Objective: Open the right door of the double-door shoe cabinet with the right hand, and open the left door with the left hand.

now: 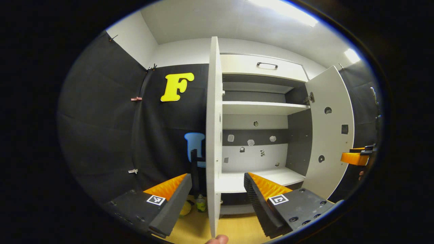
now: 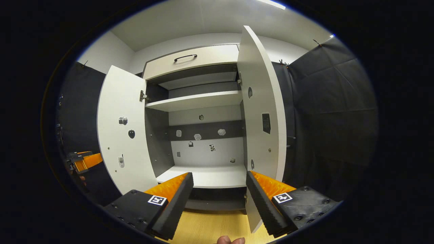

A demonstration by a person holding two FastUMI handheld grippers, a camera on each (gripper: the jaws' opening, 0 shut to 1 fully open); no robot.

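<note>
Shoe cabinet (image 2: 203, 135) stands ahead of us, tall and upright, both doors swung toward us. Left door (image 1: 214, 135) sits edge-on between our left gripper's (image 1: 217, 200) spread fingers; right door (image 2: 262, 112) rises just beside our right gripper (image 2: 219, 200), fingers apart, gripping nothing.

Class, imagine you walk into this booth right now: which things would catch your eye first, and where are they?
The shoe cabinet with both doors swung wide, bare shelves inside. The left door stands edge-on between the left gripper's open fingers; the right door rises beside the open right gripper. A drawer tops the cabinet.
</note>
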